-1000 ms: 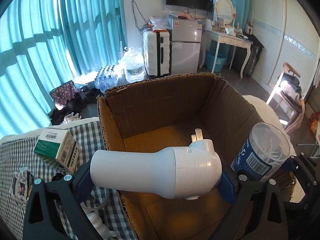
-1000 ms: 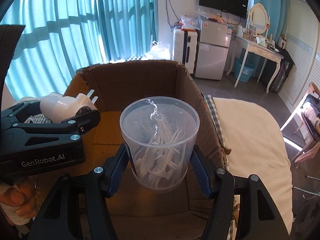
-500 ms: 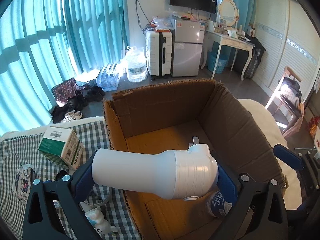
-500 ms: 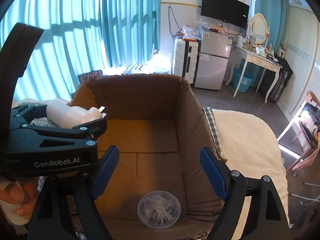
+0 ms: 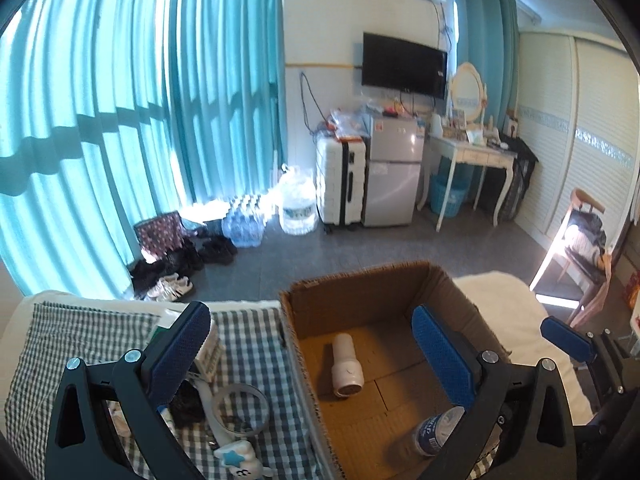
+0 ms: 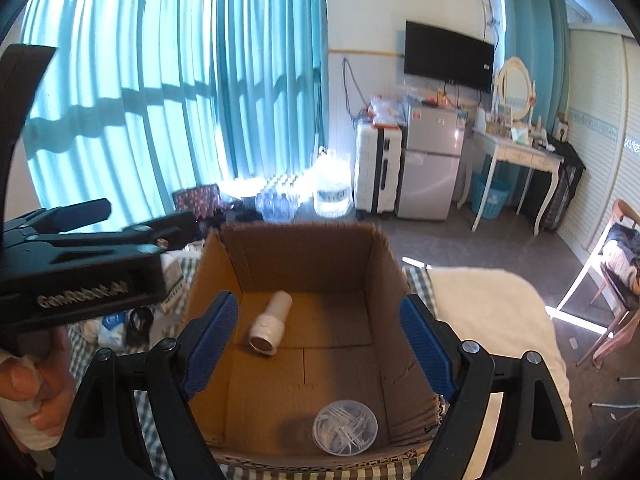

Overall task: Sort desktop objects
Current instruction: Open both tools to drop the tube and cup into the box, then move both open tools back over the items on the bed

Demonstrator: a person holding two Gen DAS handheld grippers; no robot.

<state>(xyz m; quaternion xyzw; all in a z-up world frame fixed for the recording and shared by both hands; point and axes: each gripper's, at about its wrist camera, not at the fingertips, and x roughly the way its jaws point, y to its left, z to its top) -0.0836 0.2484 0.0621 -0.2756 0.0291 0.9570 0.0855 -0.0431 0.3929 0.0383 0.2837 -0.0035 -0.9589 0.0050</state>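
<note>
While both grippers hang over the cardboard box (image 6: pixel 376 264), nothing is held in either one. The left gripper (image 5: pixel 312 344) has its blue pads spread wide, and the right gripper (image 6: pixel 320 344) has its jaws wide apart too. Down in the box lies a white night light (image 6: pixel 270 322) on its side, near the far left part of the floor of the box. A clear plastic cup (image 6: pixel 345 427) full of thin white sticks stands in the box by the near wall, well apart from the night light. The box sits on a checked cloth (image 5: pixel 248 356). On that cloth, beside the box, are a green and white carton (image 5: pixel 208 350), a white ring-shaped thing (image 5: pixel 240 410) and a small white toy with a blue star (image 5: pixel 236 456). Across the room stand a white suitcase (image 5: pixel 340 184) and a small grey fridge (image 5: pixel 394 180), with a black TV (image 5: pixel 404 66) on the wall above them.
</note>
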